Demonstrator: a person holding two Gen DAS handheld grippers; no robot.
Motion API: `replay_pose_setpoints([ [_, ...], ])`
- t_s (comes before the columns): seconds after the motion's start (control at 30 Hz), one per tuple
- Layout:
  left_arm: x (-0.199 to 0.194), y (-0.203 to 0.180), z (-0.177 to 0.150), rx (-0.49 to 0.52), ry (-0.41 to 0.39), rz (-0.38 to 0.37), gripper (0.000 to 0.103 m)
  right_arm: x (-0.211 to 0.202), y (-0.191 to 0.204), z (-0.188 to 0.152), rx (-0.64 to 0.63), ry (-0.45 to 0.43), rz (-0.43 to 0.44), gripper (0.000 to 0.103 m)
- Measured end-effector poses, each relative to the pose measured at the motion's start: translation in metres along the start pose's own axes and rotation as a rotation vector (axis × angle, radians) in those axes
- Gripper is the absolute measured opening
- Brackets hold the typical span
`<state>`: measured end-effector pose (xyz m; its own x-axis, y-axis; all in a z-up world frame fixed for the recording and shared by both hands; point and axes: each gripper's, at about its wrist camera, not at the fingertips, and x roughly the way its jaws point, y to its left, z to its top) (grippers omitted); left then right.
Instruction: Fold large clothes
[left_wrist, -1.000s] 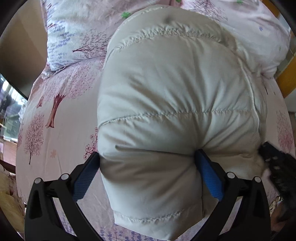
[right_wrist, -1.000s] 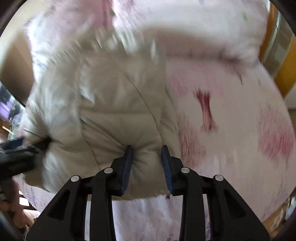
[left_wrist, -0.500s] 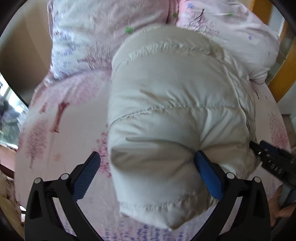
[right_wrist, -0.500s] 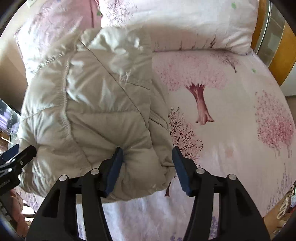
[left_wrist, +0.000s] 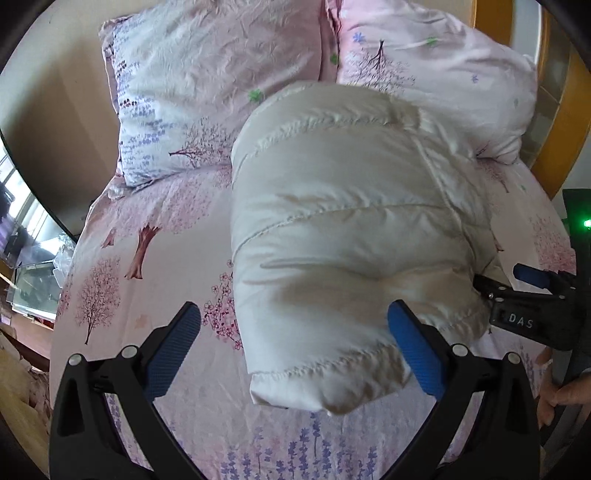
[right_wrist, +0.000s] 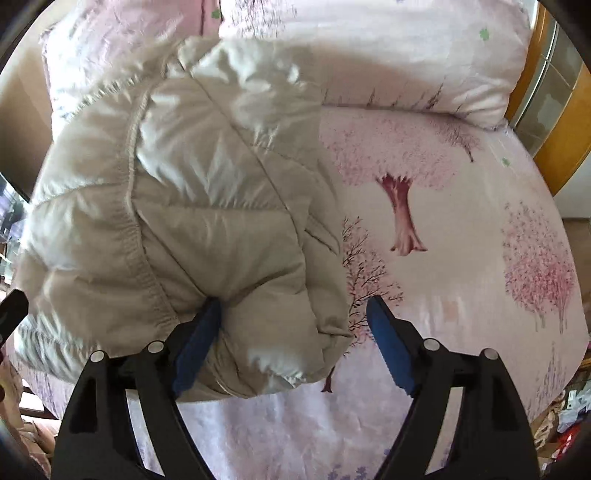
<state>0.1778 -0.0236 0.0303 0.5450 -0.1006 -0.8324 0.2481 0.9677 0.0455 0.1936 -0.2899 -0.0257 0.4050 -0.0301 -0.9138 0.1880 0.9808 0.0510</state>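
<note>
Folded white puffer jacket (left_wrist: 343, 236) on bedsheet (right_wrist: 461, 236), left gripper (left_wrist: 293, 332) apart, right gripper (right_wrist: 295, 332) apart

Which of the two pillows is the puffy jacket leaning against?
The right pillow: the cream jacket overlaps its lower edge, while the left pillow lies apart from it.

Right gripper (right_wrist: 293, 332) spread wide around jacket (right_wrist: 177, 206).

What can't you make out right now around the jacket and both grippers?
- Underside of the puffer jacket: hidden by its own bulk in both views.
- Jacket's far end, right wrist view: motion-blurred.
- Right gripper: its left finger is partly hidden by padding.
- Left gripper: its right finger's contact with the jacket is unclear.
</note>
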Motion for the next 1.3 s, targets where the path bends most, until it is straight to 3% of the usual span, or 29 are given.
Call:
replay_pose_setpoints([
  [0.13, -0.014, 0.010, -0.005, -0.038, -0.021, -0.050, 0.101, -0.024, 0.005, -0.009, -0.029, -0.049, -0.034, 0.091],
  [0.4, -0.024, 0.027, -0.028, -0.083, 0.006, -0.002, 0.101, -0.065, 0.017, -0.028, -0.032, -0.169, -0.047, 0.099],
  [0.6, -0.026, 0.038, -0.043, -0.098, 0.047, 0.074, 0.101, -0.072, 0.029, -0.034, -0.107, -0.110, -0.027, 0.099],
  [0.77, -0.025, 0.041, -0.054, -0.109, 0.090, 0.074, 0.101, -0.070, 0.035, -0.043, -0.106, -0.026, 0.028, 0.100],
  [1.3, -0.005, 0.013, -0.078, -0.051, 0.184, 0.049, 0.101, -0.044, 0.036, -0.074, -0.083, 0.099, 0.005, 0.099],
])
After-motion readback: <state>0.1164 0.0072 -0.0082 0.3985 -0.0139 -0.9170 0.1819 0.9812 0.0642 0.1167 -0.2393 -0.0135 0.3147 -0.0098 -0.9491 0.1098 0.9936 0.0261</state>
